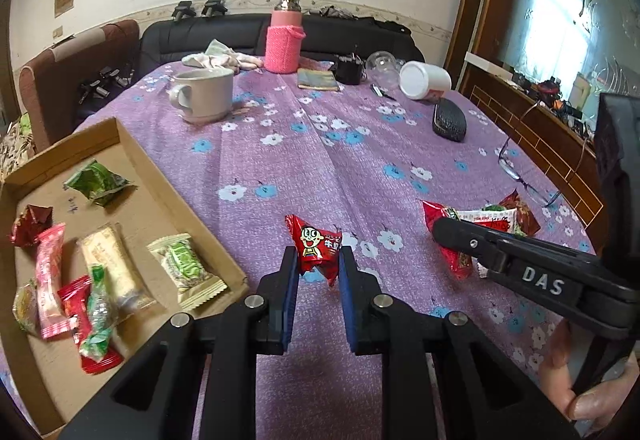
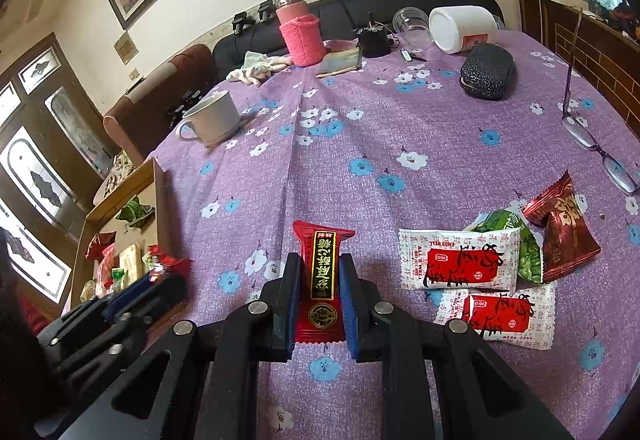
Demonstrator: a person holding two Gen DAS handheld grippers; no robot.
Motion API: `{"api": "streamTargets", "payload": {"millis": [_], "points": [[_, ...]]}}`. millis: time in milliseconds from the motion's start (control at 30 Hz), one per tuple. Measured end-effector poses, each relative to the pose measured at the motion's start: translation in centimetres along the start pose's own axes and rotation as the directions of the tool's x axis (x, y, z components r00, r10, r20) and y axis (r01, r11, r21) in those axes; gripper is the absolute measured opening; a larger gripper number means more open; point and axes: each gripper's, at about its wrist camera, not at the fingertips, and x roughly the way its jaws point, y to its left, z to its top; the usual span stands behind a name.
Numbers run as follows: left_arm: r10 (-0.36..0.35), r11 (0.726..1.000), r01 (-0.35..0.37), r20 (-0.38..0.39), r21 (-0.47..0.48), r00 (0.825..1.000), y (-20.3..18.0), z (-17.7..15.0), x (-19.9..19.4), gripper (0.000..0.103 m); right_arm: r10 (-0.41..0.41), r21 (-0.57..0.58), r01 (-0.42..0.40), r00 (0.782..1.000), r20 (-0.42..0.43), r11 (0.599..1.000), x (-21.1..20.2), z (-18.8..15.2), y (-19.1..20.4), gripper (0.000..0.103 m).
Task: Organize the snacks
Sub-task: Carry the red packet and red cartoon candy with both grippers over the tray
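Note:
My left gripper [image 1: 319, 260] is shut on a red cartoon-face candy [image 1: 318, 250] and holds it above the purple tablecloth, right of the cardboard tray [image 1: 132, 155]. The tray holds several wrapped snacks, among them a green packet [image 1: 98, 181] and a beige-green packet [image 1: 186, 270]. My right gripper [image 2: 319, 272] is shut on a red packet with a black-and-gold label [image 2: 322, 280], low over the cloth. To its right lie two white-and-red packets [image 2: 460, 260], a green one [image 2: 528, 256] and a dark red one [image 2: 564, 236]. The right gripper also shows in the left wrist view [image 1: 444, 230].
A white mug [image 1: 204, 93], a pink knit-sleeved bottle [image 1: 284, 39], a small book [image 1: 318, 79], a tipped white jar [image 1: 424, 79], a black case [image 1: 450, 119] and eyeglasses [image 1: 528, 175] are on the table. A sofa stands behind; a wooden cabinet stands right.

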Motion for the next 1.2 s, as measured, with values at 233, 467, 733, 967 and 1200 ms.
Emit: {"api": "streamTargets", "payload": {"millis": [233, 467, 733, 967, 1200], "points": [[0.013, 0.999, -0.011, 0.051, -0.039, 0.999, 2.1, 0.3, -2.9, 0.019, 0.032, 0.023, -0.032, 0.999, -0.009, 0.999, -0.2, 0.1, 0.4, 0.020], [0.061, 0.991, -0.051, 0.077, -0.123, 0.995, 6.7, 0.2, -4.6, 0.019, 0.090, -0.002, -0.090, 0.996, -0.027, 0.996, -0.9, -0.2, 3.6, 0.020], [0.144, 0.964, -0.125, 0.067, -0.233, 0.987, 12.8, -0.6, -5.3, 0.019, 0.185, -0.110, -0.192, 0.980, -0.071, 0.975, -0.3, 0.0, 11.0, 0.020], [0.193, 0.938, -0.171, 0.042, -0.300, 0.980, 16.4, -1.9, -5.3, 0.019, 0.199, -0.204, -0.223, 0.971, -0.131, 0.953, 2.9, -0.7, 16.6, 0.021], [0.186, 0.932, -0.166, 0.030, -0.323, 0.982, 17.4, -2.3, -4.6, 0.019, 0.183, -0.222, -0.221, 0.966, -0.182, 0.950, 6.1, -1.4, 18.8, 0.021]]}}
